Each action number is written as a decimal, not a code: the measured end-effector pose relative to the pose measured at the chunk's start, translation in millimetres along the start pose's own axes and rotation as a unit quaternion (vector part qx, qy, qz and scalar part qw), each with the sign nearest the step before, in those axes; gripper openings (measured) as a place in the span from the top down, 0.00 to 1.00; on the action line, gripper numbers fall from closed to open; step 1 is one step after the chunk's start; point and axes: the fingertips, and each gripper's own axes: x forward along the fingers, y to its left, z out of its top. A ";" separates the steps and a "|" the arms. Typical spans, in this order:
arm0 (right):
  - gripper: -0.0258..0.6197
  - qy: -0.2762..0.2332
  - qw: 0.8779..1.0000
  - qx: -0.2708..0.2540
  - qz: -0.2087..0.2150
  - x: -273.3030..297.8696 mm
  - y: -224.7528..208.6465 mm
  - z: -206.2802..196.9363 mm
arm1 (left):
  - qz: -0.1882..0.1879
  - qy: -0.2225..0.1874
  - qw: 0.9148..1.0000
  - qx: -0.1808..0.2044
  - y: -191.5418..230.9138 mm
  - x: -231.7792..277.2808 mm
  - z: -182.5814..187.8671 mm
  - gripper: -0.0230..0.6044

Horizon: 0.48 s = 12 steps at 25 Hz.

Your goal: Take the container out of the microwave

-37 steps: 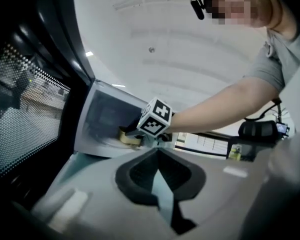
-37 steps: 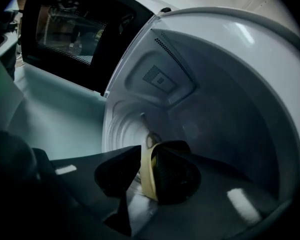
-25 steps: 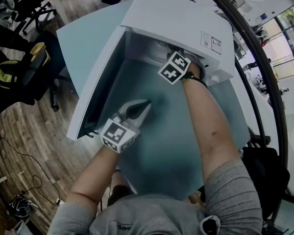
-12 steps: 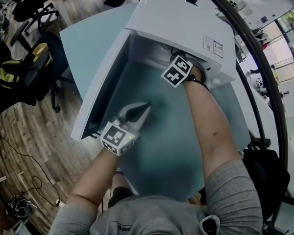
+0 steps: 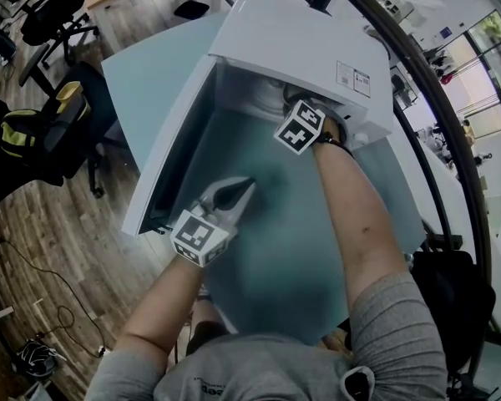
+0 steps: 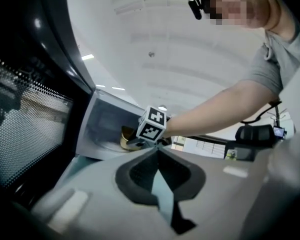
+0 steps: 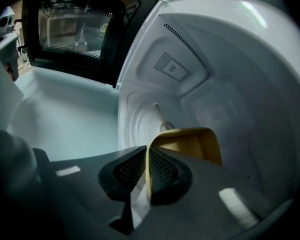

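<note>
A white microwave (image 5: pixel 301 40) stands on the pale blue table (image 5: pixel 301 249) with its door (image 5: pixel 171 140) swung open to the left. Inside it, on the turntable, is a yellow container (image 7: pixel 190 141), also seen from the left gripper view (image 6: pixel 124 137). My right gripper (image 7: pixel 146 156) reaches into the cavity and is shut on the container's near rim. In the head view only its marker cube (image 5: pixel 299 128) shows at the microwave's mouth. My left gripper (image 5: pixel 238 190) hovers over the table in front of the door, shut and holding nothing.
Office chairs (image 5: pixel 50 124) stand on the wooden floor left of the table. A black curved pole (image 5: pixel 434 107) runs down the right side. The open door walls off the table's left part beside my left gripper.
My left gripper's jaws, slightly apart a second ago, have come together. The right gripper has stayed at the container inside the microwave.
</note>
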 end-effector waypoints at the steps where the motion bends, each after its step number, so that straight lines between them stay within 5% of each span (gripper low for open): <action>1: 0.93 -0.002 1.000 0.000 0.002 -2.1 1.3 0.1 | 0.000 0.001 1.000 -0.001 -1.1 -0.4 0.1 0.94; 12: 0.93 -0.027 0.999 -0.008 0.035 -30.5 22.6 3.2 | -0.007 -0.006 1.000 0.006 -20.8 -7.9 12.5 0.94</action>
